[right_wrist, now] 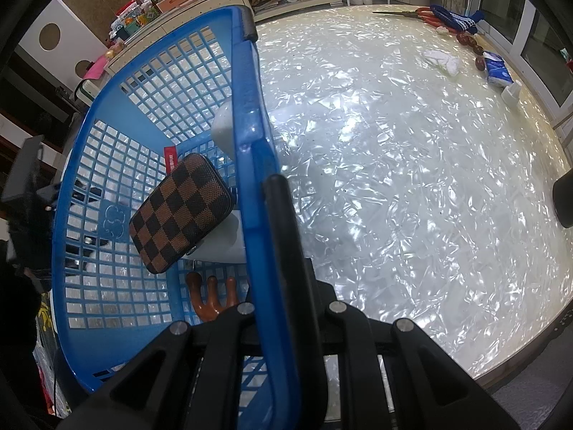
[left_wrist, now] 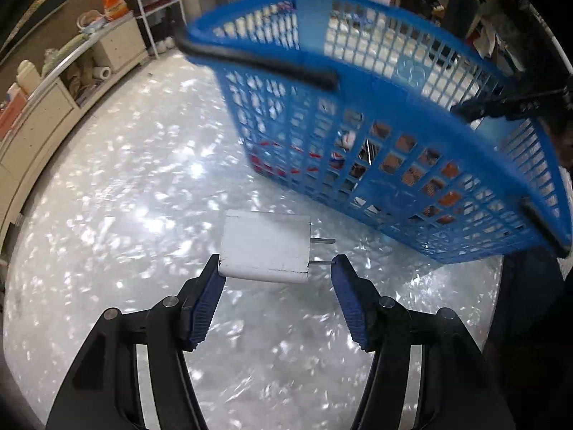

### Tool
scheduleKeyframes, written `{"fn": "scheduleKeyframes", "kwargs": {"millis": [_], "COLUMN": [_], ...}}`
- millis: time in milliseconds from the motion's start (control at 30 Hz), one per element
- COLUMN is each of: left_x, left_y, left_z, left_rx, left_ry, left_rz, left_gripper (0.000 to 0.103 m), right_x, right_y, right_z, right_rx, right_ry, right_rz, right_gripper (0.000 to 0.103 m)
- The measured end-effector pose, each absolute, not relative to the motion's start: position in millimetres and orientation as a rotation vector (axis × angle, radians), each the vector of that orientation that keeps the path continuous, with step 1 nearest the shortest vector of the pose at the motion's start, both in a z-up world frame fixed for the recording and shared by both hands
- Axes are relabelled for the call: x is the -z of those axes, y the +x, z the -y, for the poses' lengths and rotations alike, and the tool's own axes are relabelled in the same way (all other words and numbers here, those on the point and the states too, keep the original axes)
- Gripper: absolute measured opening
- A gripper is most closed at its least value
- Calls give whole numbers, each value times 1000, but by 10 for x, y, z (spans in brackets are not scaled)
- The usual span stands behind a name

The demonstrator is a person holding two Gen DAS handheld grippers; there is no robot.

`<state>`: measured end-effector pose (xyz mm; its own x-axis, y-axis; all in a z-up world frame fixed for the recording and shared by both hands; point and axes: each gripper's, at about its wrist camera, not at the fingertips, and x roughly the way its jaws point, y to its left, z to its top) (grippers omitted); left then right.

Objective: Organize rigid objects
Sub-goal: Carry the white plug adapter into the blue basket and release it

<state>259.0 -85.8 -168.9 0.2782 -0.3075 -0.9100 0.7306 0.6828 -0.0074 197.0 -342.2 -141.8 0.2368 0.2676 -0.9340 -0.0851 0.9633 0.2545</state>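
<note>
- The left gripper (left_wrist: 277, 268) has its jaws apart around a white plug (left_wrist: 265, 247) on the shiny table (left_wrist: 125, 179).
- The blue basket (left_wrist: 412, 107) is tipped at 1 o'clock.
- The right gripper (right_wrist: 283, 308) is clamped on its rim.
- Only the right view shows a checkered case (right_wrist: 179, 211) inside; its red label is too small to read.

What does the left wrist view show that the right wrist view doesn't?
Left wrist only: the white charger with its prongs, lying between the open left gripper fingers.
Right wrist only: basket contents, namely the checkered case and a brown wooden piece; also scissors and a tissue pack at the far table edge, and the right gripper shut on the basket rim.
Both: the blue basket and the pearly table.
</note>
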Motion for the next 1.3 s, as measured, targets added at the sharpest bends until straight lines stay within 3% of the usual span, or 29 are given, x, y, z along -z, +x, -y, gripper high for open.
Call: {"fn": "scheduleKeyframes", "kwargs": {"millis": [400, 733, 1300], "left_x": [771, 236, 1006], "left_y": [2263, 2063, 2257], "left_z": [751, 1222, 2121], "left_rx": [717, 829, 923], "left_ry": [490, 497, 510], "left_rz": [-931, -810, -950], "left_gripper": [65, 65, 65], "right_x": [1415, 1401, 1405], "right_y": [1936, 1935, 1930], "right_z": [3405, 3387, 3411], "right_rx": [-227, -227, -230], "right_ry": [165, 169, 195], "right_rz": [-1304, -1301, -1294], "right_gripper": [11, 11, 11]}}
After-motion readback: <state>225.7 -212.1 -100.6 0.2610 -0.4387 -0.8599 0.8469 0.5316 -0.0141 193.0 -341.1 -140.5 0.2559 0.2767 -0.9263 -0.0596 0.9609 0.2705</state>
